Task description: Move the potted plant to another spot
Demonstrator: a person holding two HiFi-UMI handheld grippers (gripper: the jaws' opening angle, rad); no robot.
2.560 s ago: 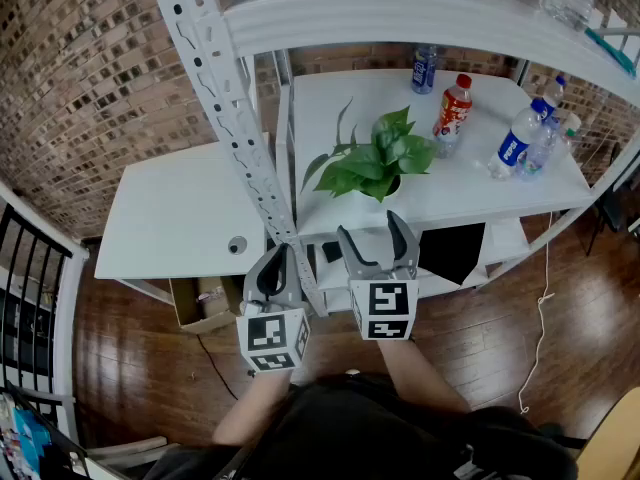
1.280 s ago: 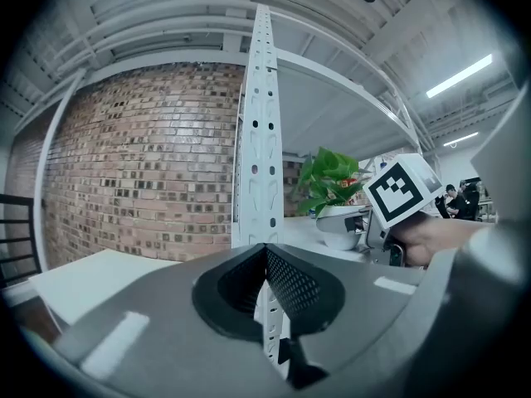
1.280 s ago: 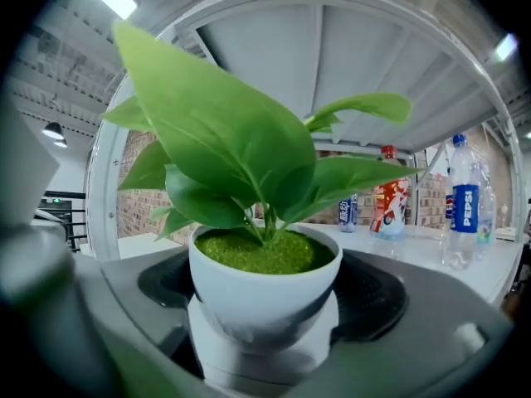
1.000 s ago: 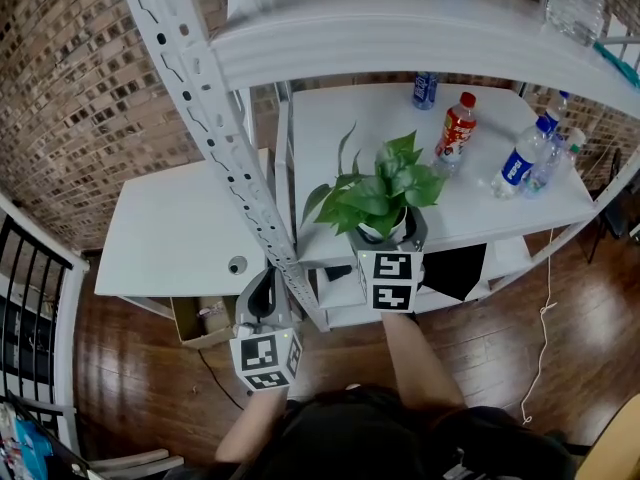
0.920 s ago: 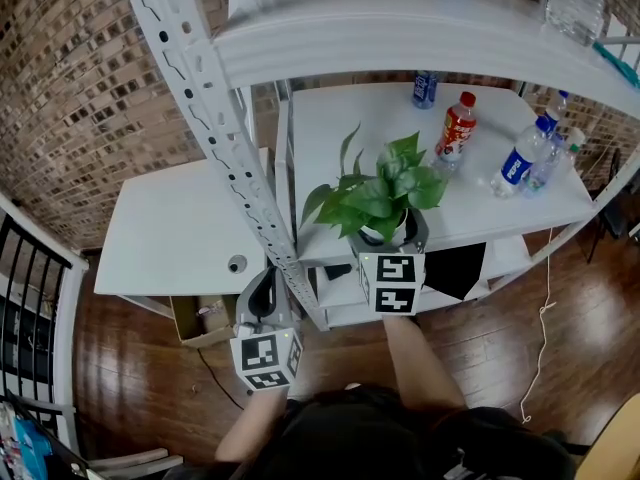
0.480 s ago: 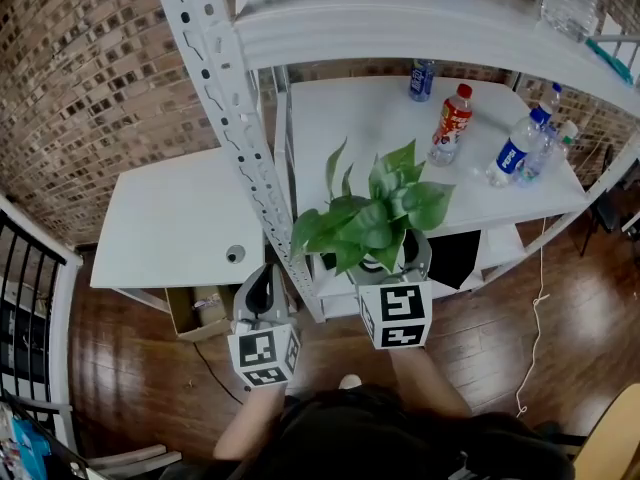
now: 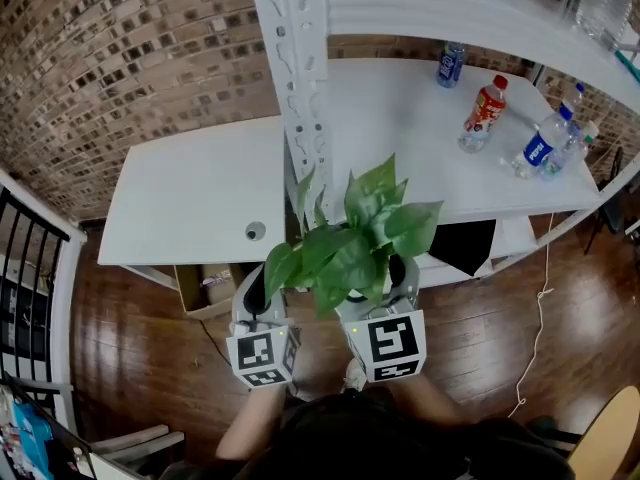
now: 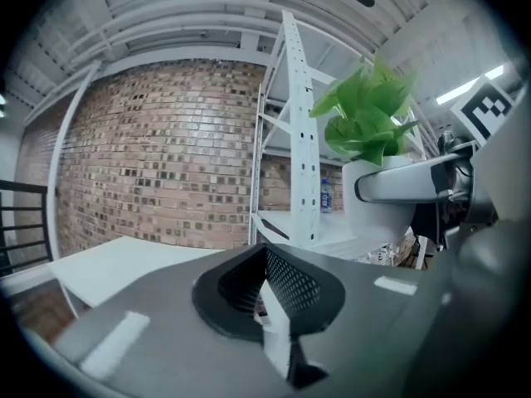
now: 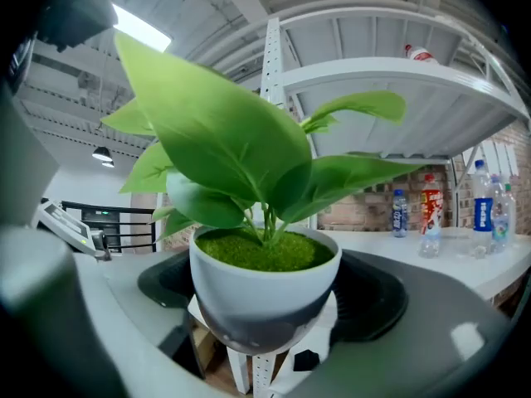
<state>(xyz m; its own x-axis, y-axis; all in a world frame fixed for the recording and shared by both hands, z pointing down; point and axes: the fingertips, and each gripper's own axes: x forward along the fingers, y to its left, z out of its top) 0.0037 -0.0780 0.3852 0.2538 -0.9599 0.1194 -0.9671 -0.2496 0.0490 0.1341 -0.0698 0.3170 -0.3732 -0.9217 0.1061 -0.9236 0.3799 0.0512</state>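
Observation:
The potted plant (image 7: 352, 240), broad green leaves in a white pot (image 9: 264, 284), hangs in the air in front of the shelf, above the wood floor. My right gripper (image 7: 373, 280) is shut on the pot, one jaw on each side, as the right gripper view (image 9: 265, 309) shows from close up. Leaves hide most of the pot in the head view. My left gripper (image 7: 257, 288) stays just left of the plant, shut with nothing in it (image 8: 270, 305). In the left gripper view the plant (image 8: 365, 127) shows at the right.
A white shelf unit stands ahead, its perforated upright post (image 7: 305, 88) just beyond the plant. Its board (image 7: 400, 128) carries several bottles (image 7: 483, 113). A white desk (image 7: 190, 203) lies to the left, with a cardboard box (image 7: 205, 288) under it. A brick wall is behind.
The right gripper has drawn the plant off the shelf board, back toward me and slightly left. The left gripper has shifted a little beside it.

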